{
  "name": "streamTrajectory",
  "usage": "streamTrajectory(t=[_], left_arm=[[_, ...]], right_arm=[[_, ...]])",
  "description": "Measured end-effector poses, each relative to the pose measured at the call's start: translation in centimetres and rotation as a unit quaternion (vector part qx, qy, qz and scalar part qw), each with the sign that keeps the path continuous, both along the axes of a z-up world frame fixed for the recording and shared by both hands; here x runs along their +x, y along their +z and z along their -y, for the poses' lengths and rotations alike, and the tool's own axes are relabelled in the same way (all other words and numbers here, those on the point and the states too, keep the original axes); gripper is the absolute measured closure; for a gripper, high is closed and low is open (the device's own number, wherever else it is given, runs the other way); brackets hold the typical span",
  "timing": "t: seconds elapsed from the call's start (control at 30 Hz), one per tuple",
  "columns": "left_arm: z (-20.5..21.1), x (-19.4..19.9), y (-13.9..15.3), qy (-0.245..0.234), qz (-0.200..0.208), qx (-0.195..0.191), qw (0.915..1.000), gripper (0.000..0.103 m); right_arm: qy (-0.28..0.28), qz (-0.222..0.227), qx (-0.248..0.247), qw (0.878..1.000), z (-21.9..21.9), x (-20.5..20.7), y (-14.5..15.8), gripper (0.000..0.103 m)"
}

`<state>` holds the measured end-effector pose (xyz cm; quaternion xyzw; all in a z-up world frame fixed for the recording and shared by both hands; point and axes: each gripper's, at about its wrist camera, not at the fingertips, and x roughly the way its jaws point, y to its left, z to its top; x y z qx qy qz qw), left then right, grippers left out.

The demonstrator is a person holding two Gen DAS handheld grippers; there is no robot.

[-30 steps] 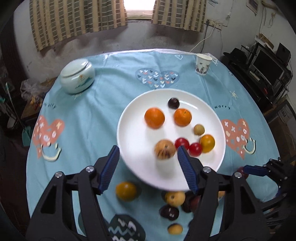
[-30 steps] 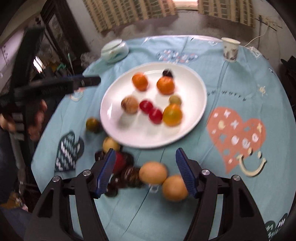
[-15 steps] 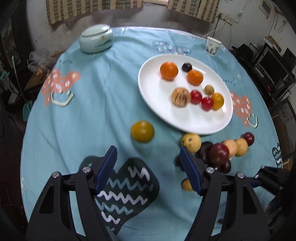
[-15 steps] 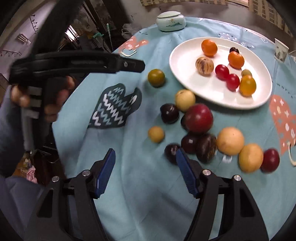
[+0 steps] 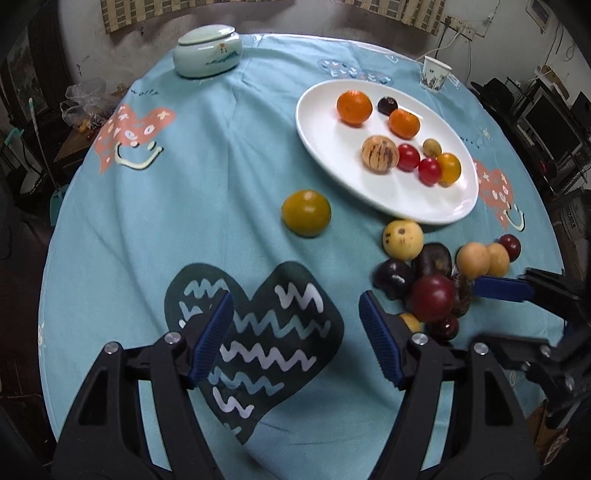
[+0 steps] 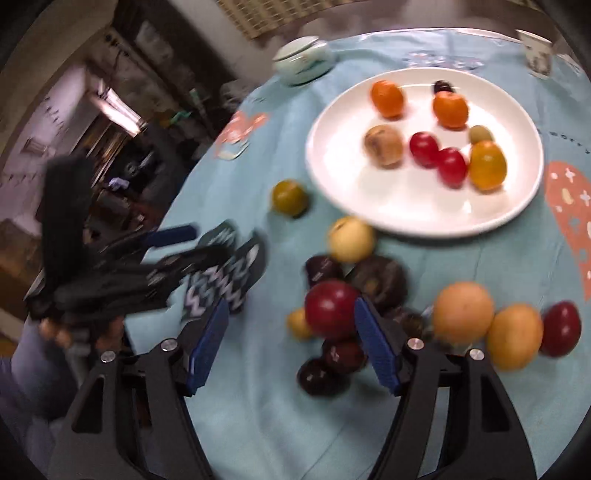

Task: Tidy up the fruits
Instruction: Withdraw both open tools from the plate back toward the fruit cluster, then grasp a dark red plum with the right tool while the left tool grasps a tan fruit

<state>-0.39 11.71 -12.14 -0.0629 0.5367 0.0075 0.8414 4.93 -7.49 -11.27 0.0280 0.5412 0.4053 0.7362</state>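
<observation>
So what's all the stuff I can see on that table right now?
white plate: one, far right of table
fruits on plate: eight; two orange, two red, one striped tan, one yellow-orange, one small olive, one dark
loose fruits by the plate's near edge: about a dozen; dark, red, yellow, tan
yellow-green fruit: one, alone left of the pile
lidded jar: one, pale green, far edge
paper cup: one, white, far right
tablecloth: light blue, heart prints
left gripper: fingers open, empty
right gripper: fingers open, at the pile

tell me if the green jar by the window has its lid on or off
On. The lid sits flush on the jar with no gap showing; the blurred right wrist view shows it the same way.
</observation>
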Motion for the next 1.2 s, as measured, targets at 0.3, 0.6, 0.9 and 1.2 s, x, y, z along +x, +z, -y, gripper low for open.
streamTrajectory(t=[0.3, 0.6, 0.9, 1.2], left_arm=[[1.7, -1.4, -2.4, -0.038, -0.036, -0.006, 0.9986, 0.031], [3.4, -2.2, -2.5, -0.077, -0.036, -0.005, 0.9964, 0.031], [7.3, -0.8, -4.2, -0.133, -0.047, -0.005, 0.9900, 0.031], [8.9, 0.6, -5.2, -0.147, -0.045, 0.017, 0.9879, 0.061]], right_arm=[[0.012, 0.064, -0.106, 0.992, 2.2, -6.1, -0.7, 0.032], [-0.008, 0.012, -0.117, 0.993, -0.5, -4.4, -4.6, 0.070], [-0.043, -0.001, -0.099, 0.994, 4.5, -5.7, -3.1, 0.070], [-0.065, -0.018, -0.089, 0.994, 6.2, -6.8, -3.4, 0.070]])
